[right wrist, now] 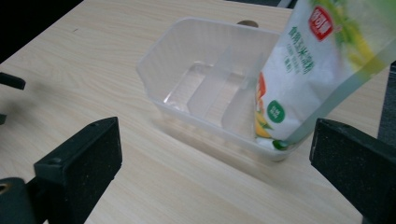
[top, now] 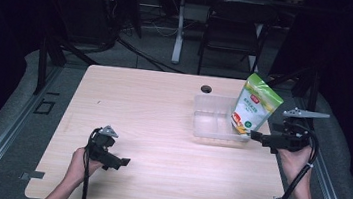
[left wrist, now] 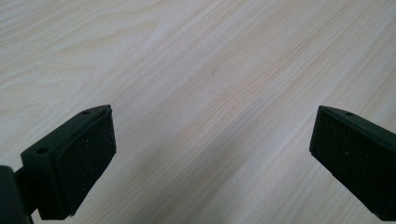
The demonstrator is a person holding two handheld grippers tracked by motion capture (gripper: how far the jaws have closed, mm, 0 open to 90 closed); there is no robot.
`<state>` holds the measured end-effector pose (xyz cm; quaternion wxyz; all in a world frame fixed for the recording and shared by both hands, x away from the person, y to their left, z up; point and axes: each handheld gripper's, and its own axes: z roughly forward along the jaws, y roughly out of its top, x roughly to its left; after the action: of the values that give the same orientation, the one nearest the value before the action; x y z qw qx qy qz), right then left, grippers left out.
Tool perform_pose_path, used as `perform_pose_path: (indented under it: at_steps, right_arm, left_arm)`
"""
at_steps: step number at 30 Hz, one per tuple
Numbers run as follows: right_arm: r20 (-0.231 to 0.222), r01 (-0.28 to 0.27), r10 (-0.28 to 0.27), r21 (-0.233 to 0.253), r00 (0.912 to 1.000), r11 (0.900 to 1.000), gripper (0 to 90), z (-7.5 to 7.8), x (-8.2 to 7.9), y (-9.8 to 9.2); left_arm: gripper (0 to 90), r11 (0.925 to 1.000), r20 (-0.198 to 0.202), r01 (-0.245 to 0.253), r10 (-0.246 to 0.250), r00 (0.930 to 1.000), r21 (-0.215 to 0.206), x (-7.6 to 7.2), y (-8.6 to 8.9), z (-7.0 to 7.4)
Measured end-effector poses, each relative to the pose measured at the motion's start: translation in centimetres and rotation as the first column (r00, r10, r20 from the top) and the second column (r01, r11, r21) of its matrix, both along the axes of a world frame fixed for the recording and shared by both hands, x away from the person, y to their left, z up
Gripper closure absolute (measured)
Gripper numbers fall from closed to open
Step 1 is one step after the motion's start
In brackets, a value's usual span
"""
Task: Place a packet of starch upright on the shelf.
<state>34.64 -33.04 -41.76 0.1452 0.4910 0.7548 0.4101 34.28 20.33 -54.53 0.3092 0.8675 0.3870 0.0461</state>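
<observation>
A clear plastic bin (top: 211, 126) with inner dividers sits right of the table's middle. In its right end compartment a green and white food pouch (top: 256, 106) stands upright and leans to the right. My right gripper (top: 257, 137) is open just off the bin's near right corner, not touching the pouch. In the right gripper view the bin (right wrist: 187, 60) and pouch (right wrist: 303, 70) lie beyond the right gripper (right wrist: 215, 172), whose jaws stand wide apart. My left gripper (top: 118, 163) is open near the table's front left. Bare wood shows between the left gripper (left wrist: 210, 158) jaws.
The light wood table (top: 154, 102) has a round cable hole (top: 206, 89) behind the bin. A dark chair (top: 232, 30) and a white desk leg (top: 179, 29) stand beyond the far edge. Metal rails run along both sides of the table.
</observation>
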Motion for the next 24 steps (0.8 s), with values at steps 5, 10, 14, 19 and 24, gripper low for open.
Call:
perform_pose_path:
  at_steps: [5, 10, 14, 19, 24]
  right_arm:
    - [-0.021, -0.047, 0.047, -0.005, 0.9987, 0.999, 1.9, -0.8, -1.2, 1.0]
    - [-0.043, -0.073, 0.072, -0.016, 0.9965, 0.997, 2.0, -1.7, -2.1, 1.7]
    - [-0.067, -0.1, 0.098, -0.018, 0.9929, 0.995, 2.0, -3.1, -3.1, 2.5]
    - [-0.113, -0.122, 0.119, -0.02, 0.9865, 0.992, 1.9, -4.8, -3.9, 3.1]
    - [-0.156, -0.136, 0.128, -0.038, 0.9793, 0.99, 1.4, -6.7, -4.7, 3.8]
  left_arm:
    - [0.5, 1.0, 0.001, -0.001, 0.001, 1.0, -0.002, 0.0, 0.0, 0.0]
    - [0.4, 1.0, 0.003, 0.001, -0.001, 1.0, 0.002, 0.0, 0.0, 0.0]
    - [0.4, 1.0, 0.001, 0.001, -0.001, 1.0, 0.001, 0.0, 0.0, 0.0]
    - [0.4, 1.0, 0.004, 0.002, -0.002, 1.0, 0.008, 0.0, 0.0, 0.0]
    - [0.4, 1.0, 0.004, 0.002, -0.002, 1.0, 0.007, 0.0, -0.1, 0.0]
